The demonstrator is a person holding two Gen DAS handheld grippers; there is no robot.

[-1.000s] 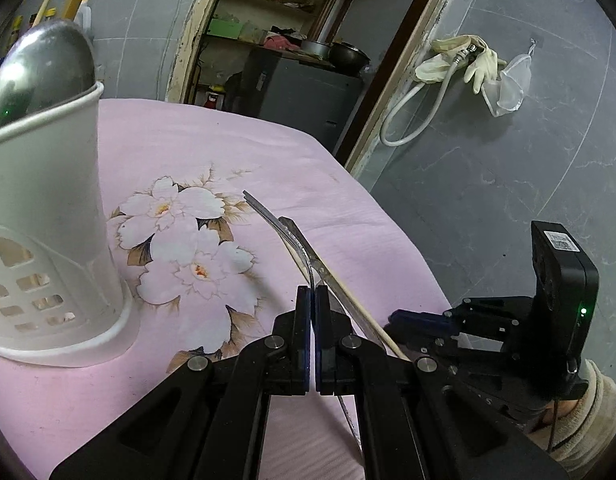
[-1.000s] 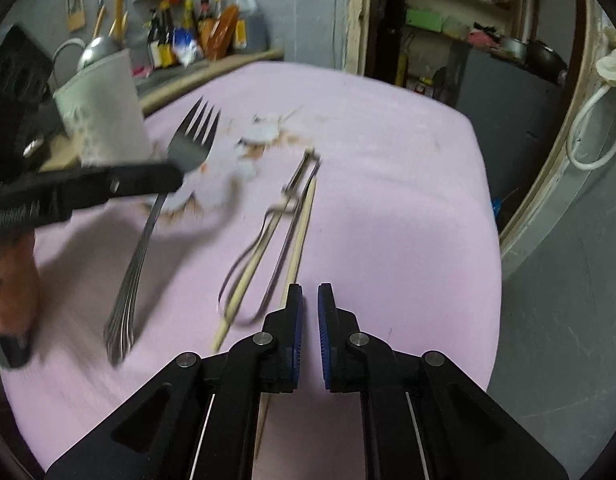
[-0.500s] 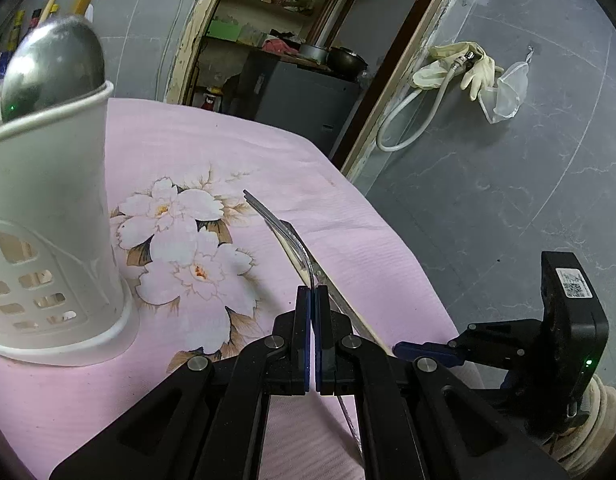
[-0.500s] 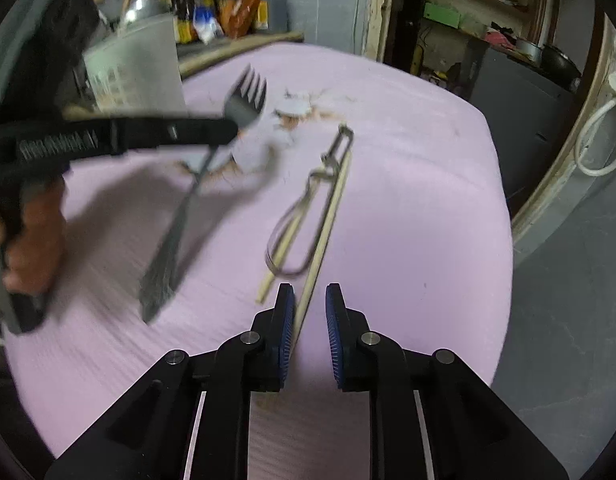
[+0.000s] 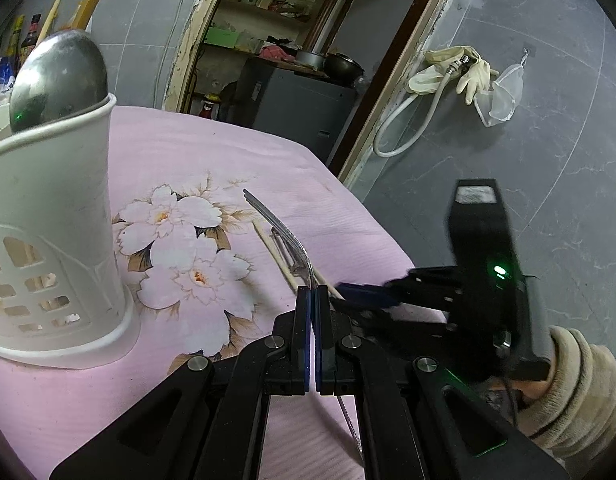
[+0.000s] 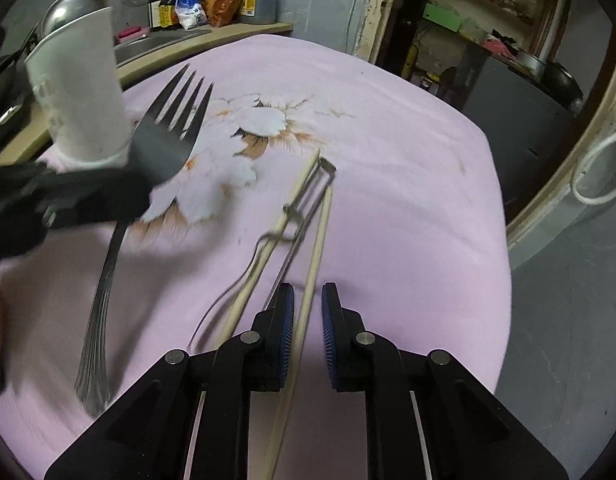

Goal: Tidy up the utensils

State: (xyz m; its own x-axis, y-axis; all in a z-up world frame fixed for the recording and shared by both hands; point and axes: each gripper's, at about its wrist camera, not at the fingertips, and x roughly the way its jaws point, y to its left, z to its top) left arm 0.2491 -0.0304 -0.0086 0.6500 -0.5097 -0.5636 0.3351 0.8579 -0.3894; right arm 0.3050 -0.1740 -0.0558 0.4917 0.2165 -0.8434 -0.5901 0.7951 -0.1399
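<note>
Two tongs work over a bench under a pink flowered cloth.
At left, a white holder [image 5: 48, 216] stands with a ladle [image 5: 58, 80] in it. The left tongs [image 5: 311, 300] are clamped on a fork [image 6: 164, 148], lifting it off the cloth. At right, the right tongs [image 6: 308, 304], slightly parted and just closing, straddle one chopstick [image 6: 313, 248] without pressing it; a peeler [image 6: 304, 208] lies beside.

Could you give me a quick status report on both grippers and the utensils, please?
Left gripper shut on the fork, lifted. Right gripper fingers straddle one chopstick, not pinching yet. Peeler lies against the chopsticks, in the way.
</note>
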